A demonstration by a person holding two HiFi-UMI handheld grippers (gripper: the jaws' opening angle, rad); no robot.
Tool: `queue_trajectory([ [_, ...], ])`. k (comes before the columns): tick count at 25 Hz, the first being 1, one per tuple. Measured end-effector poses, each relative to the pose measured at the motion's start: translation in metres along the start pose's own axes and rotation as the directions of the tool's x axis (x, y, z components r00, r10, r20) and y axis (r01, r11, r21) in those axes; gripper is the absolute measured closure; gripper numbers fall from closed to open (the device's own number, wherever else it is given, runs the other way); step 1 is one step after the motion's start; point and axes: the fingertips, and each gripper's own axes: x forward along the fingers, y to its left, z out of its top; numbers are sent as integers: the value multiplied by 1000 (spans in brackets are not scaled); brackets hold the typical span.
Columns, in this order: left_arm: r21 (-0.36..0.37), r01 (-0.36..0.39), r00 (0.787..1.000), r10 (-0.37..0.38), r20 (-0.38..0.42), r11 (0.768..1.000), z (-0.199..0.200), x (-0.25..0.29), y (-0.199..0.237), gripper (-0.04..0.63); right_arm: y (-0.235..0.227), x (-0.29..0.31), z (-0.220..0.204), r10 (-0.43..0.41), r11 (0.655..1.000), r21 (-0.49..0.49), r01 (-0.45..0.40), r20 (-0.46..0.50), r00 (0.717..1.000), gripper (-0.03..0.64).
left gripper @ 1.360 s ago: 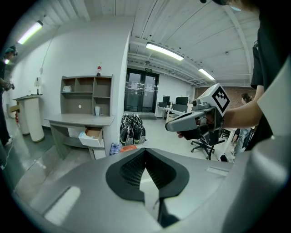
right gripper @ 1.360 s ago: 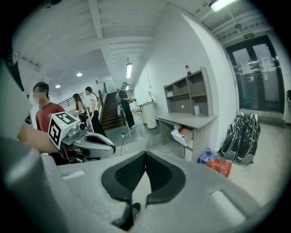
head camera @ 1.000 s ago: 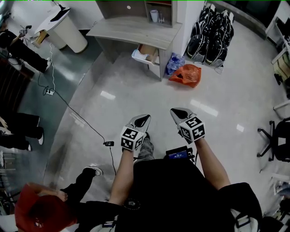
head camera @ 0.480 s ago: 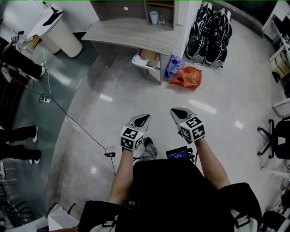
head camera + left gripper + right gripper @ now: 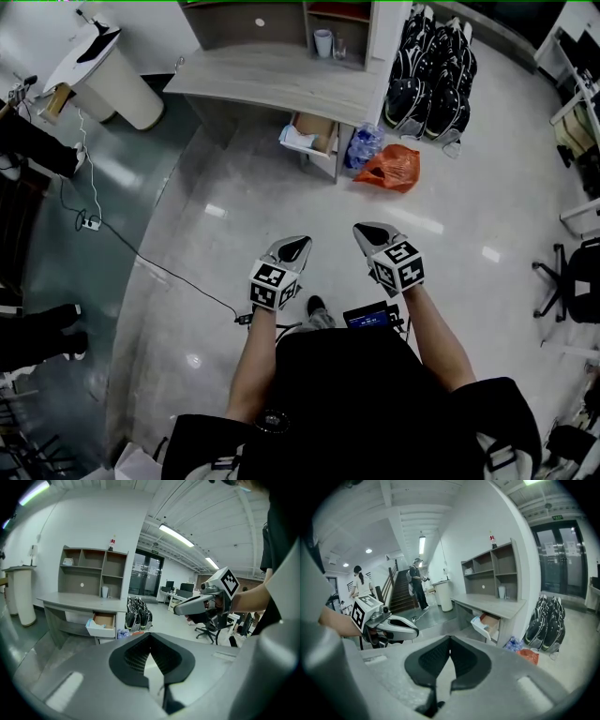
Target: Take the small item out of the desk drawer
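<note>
The grey desk (image 5: 281,77) stands at the far side of the floor, its drawer (image 5: 309,139) pulled open with something white lying at its front; I cannot make out a small item in it. Both grippers hang over the floor, well short of the desk. My left gripper (image 5: 298,247) is shut and empty, and my right gripper (image 5: 364,230) beside it is shut and empty too. The drawer (image 5: 101,623) lies ahead and to the left in the left gripper view, past the closed jaws (image 5: 150,635). In the right gripper view the drawer (image 5: 485,622) lies ahead of the closed jaws (image 5: 450,640).
An orange bag (image 5: 389,167) and a pack of bottles (image 5: 364,145) lie right of the drawer. Black backpacks (image 5: 433,75) line the wall. An office chair (image 5: 572,292) stands at the right, a white round stand (image 5: 105,77) at the left. A cable (image 5: 141,255) crosses the floor.
The desk and drawer have come slightly nearer in the head view. The person in a red cap at lower left has left the view. Both grippers stay shut, side by side.
</note>
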Motion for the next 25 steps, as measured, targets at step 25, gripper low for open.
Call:
queue_trajectory([
  [25, -26, 32, 999, -32, -22, 999, -5, 1, 94, 594, 4, 86, 33, -38, 999, 19, 39, -25, 999, 617],
])
